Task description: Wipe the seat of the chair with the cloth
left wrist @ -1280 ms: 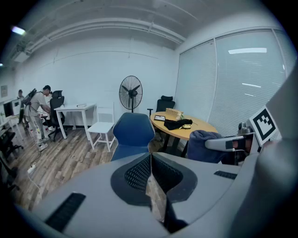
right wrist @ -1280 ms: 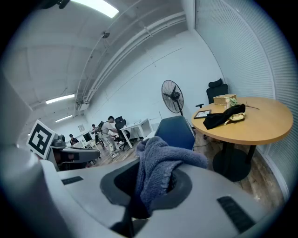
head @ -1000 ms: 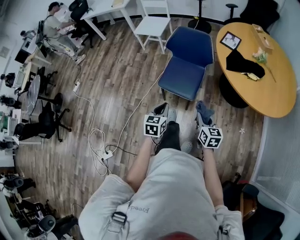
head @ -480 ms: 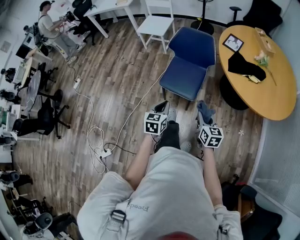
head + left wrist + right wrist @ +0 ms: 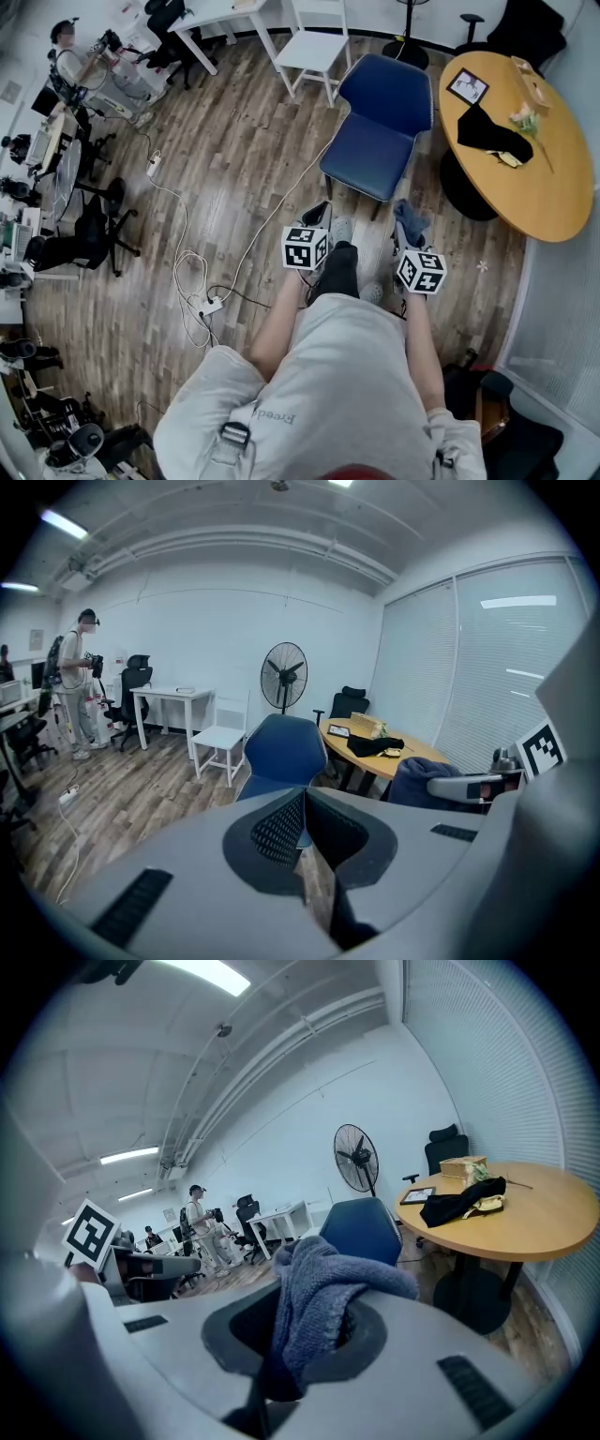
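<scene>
The blue chair (image 5: pixel 380 122) stands on the wood floor straight ahead of me, its seat (image 5: pixel 367 157) facing my grippers; it also shows as the blue chair (image 5: pixel 281 752) and the blue chair (image 5: pixel 361 1230). A grey-blue knitted cloth (image 5: pixel 314 1307) bunches between the jaws of my right gripper (image 5: pixel 405 228), which is shut on it; in the head view the cloth (image 5: pixel 410 223) hangs just short of the seat's near right corner. My left gripper (image 5: pixel 320 217) is held level with it at the left, jaws shut with nothing between them.
A round wooden table (image 5: pixel 553 178) to the right carries a black garment (image 5: pixel 487 131), a picture frame (image 5: pixel 466 86) and a box. A white chair (image 5: pixel 309 47) stands behind the blue one. Cables and a power strip (image 5: pixel 208 307) trail on the floor at left. A person (image 5: pixel 80 56) stands by desks far left.
Both grippers have hardly moved; the left one drifted slightly left. The person at the far left desks has shifted position.
</scene>
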The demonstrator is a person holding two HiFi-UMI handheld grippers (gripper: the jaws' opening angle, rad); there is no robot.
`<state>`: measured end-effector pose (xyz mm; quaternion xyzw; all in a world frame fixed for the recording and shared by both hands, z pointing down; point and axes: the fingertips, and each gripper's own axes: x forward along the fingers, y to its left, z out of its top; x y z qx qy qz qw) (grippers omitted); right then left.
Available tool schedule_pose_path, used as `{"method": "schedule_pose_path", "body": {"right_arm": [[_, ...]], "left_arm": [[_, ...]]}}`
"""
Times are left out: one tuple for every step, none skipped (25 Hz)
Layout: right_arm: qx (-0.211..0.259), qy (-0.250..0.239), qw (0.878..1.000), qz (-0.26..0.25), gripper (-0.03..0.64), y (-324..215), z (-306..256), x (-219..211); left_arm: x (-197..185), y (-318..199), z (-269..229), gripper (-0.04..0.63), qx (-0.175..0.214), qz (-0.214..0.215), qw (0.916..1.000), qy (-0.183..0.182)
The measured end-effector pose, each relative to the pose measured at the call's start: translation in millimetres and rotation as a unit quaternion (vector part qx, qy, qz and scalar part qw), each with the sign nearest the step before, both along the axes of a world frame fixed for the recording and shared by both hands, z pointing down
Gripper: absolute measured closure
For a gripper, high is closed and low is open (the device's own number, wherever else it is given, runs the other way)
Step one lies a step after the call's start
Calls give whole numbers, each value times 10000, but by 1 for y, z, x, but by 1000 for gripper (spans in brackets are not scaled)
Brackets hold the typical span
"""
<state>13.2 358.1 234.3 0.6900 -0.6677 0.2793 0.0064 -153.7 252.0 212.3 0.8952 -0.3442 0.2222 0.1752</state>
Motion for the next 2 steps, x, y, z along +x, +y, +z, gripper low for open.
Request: {"method": "schedule_pose_path", "body": {"right_arm": [[3,3,10000,-2,568,-1,0,0],[5,7,10000,-5,568,-2,0,0]], "left_arm": [[-1,-1,-1,568,5,-23,10000,10],[-2,-3,-1,566,12,-44,10000,20]]}}
